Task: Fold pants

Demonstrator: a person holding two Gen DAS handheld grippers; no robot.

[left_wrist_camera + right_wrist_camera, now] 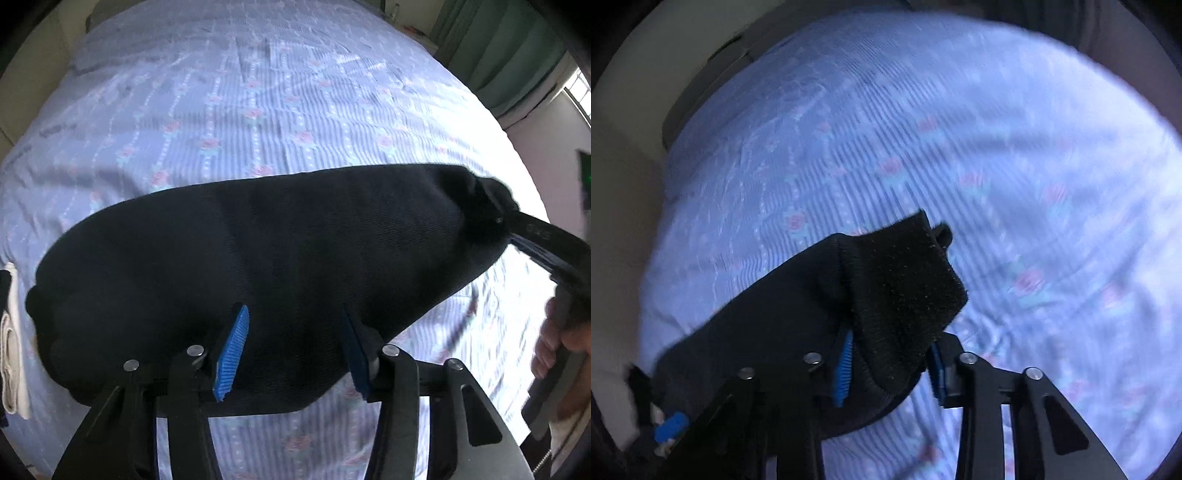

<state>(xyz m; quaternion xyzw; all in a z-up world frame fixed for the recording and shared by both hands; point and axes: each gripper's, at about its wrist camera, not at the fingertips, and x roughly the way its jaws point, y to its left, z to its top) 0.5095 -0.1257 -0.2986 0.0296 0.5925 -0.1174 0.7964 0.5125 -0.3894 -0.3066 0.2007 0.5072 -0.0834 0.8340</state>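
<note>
Here we hold our left gripper (291,354) spread wide, its blue pads (232,358) poised over the near edge of the black pants (258,266) and pinching nothing. The pants lie folded in a long dark band across the near part of the bed (258,110), on its striped, flowered sheet. At their right end our right gripper (890,365) pinches the thick hem and lifts it off the sheet; from the left wrist view that gripper (517,225) reaches in from the right edge. A pale folded cloth (11,343) sits at the left edge. Farther off hang green curtains (498,48).
</note>
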